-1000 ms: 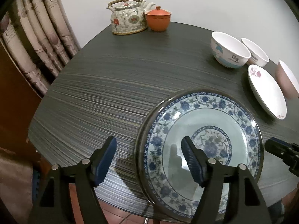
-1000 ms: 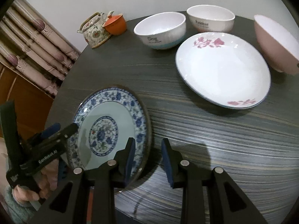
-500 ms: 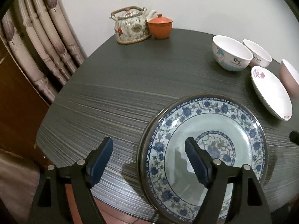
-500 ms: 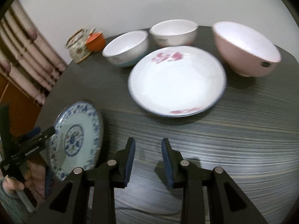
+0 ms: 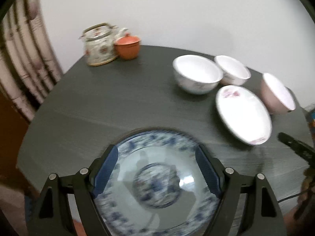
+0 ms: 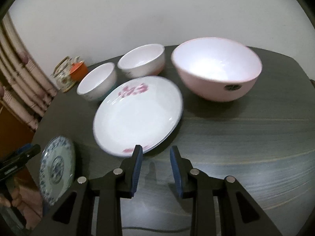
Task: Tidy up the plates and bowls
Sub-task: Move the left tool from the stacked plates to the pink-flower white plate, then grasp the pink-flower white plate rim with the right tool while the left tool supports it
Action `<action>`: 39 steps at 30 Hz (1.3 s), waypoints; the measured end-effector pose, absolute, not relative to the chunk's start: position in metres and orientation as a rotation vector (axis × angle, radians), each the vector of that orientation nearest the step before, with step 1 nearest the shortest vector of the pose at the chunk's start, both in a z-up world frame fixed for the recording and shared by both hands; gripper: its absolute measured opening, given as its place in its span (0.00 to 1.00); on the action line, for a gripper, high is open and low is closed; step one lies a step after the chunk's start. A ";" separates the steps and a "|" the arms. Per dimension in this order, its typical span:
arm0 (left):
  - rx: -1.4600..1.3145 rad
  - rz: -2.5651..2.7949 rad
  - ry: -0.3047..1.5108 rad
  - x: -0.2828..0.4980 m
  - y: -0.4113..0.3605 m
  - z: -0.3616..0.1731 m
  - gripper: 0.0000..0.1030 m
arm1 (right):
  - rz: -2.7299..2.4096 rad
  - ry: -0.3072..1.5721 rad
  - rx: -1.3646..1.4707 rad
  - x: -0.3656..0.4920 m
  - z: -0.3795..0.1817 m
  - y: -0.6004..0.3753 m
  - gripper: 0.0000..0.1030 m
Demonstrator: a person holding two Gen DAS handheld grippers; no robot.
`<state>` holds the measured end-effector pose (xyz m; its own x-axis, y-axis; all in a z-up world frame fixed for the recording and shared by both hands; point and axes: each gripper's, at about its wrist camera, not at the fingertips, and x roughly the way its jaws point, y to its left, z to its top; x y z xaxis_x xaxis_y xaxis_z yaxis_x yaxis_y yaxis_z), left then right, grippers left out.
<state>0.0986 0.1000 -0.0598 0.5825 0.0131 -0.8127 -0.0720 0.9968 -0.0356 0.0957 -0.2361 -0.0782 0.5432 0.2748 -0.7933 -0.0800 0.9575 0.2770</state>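
Left wrist view, blurred by motion: the left tool point(image 5: 156, 169) has its jaws spread wide, having just been opening, and the blue-and-white patterned plate point(image 5: 157, 188) lies on the dark striped counter point(image 5: 110, 102) directly below and between the two blue pads point(image 5: 106, 169); neither pad can be seen pressing on its rim. Ahead of this tool and to its right sit two white bowls, a nearer one point(image 5: 196, 76) and a farther one point(image 5: 232, 70), with a white plate with pink flowers point(image 5: 243, 114) just in front of them and a pink bowl point(image 5: 277, 93) beside that. Far ahead to the left stand a floral teapot point(image 5: 99, 45) and an orange lidded cup point(image 5: 127, 47), touching or nearly so.

Right wrist view: the right tool point(image 6: 156, 167) holds nothing, its jaws parted only narrowly over bare counter. The flowered plate's near rim lies just ahead of its left pad point(image 6: 136, 169). The pink bowl stands farther ahead to the right, and the patterned plate is well off to the left, beside the left tool.
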 end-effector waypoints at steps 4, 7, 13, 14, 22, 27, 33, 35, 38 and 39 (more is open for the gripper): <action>-0.114 -0.034 0.953 0.119 0.077 -0.061 0.75 | 0.197 0.975 0.211 0.111 -0.082 -0.242 0.29; -0.157 -0.082 0.969 0.136 0.065 -0.064 0.75 | 0.202 0.984 0.212 0.123 -0.085 -0.243 0.29; -0.261 -0.136 1.044 0.174 0.049 -0.078 0.74 | 0.213 0.999 0.256 0.144 -0.093 -0.248 0.28; -0.271 -0.138 1.056 0.178 0.048 -0.081 0.73 | 0.213 1.001 0.257 0.148 -0.095 -0.248 0.28; -0.367 -0.145 1.179 0.215 0.035 -0.111 0.50 | 0.238 1.028 0.276 0.166 -0.111 -0.249 0.21; -0.376 -0.161 1.199 0.226 0.027 -0.118 0.43 | 0.250 1.041 0.291 0.173 -0.116 -0.248 0.15; -0.384 -0.179 1.208 0.235 0.023 -0.123 0.33 | 0.254 1.047 0.295 0.179 -0.121 -0.247 0.10; -0.384 -0.185 1.215 0.237 0.021 -0.125 0.27 | 0.257 1.053 0.305 0.182 -0.123 -0.248 0.08; -0.381 -0.189 1.230 0.239 0.018 -0.128 0.19 | 0.259 1.057 0.307 0.182 -0.122 -0.249 0.08; -0.372 -0.182 1.231 0.240 0.017 -0.129 0.17 | 0.259 1.057 0.306 0.182 -0.122 -0.249 0.08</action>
